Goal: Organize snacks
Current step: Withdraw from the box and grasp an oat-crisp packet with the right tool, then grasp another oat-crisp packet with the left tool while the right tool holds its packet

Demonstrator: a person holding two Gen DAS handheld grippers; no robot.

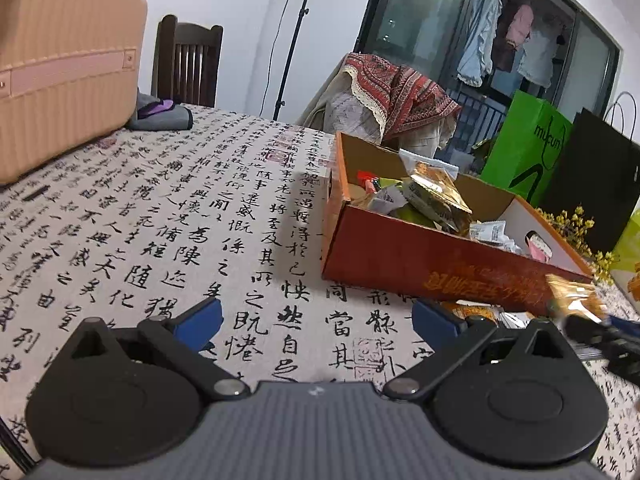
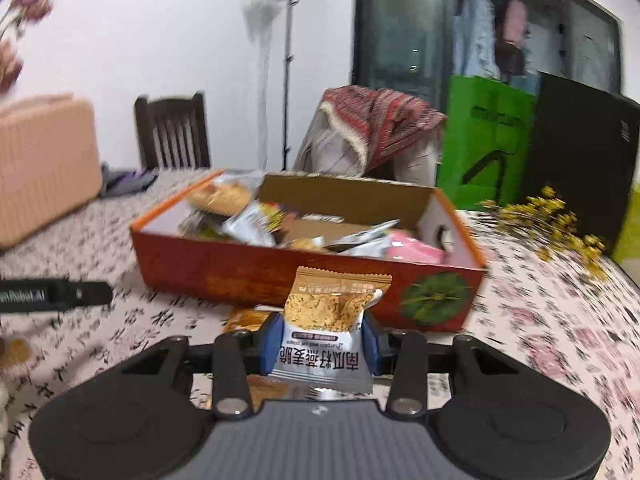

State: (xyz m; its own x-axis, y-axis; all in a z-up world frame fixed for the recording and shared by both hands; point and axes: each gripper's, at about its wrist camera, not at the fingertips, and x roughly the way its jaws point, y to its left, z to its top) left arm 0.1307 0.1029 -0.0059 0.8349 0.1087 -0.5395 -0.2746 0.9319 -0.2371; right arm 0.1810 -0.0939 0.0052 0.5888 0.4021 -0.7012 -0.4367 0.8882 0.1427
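Observation:
A red-orange cardboard box (image 1: 424, 262) (image 2: 256, 270) holding several snack packets stands on the calligraphy tablecloth. My right gripper (image 2: 325, 338) is shut on a gold and white snack packet (image 2: 332, 320), held upright just in front of the box's near wall. That packet shows blurred in the left wrist view (image 1: 576, 296) at the right edge. My left gripper (image 1: 316, 318) is open and empty, low over the cloth left of the box. More orange packets (image 2: 246, 318) lie on the cloth under the right gripper.
A pink suitcase (image 1: 60, 64) sits at the table's far left. A dark wooden chair (image 1: 188, 64) and a chair draped with clothes (image 1: 384, 96) stand behind. Green (image 1: 524, 148) and black bags (image 1: 596, 172) and yellow flowers (image 2: 560, 224) are at right.

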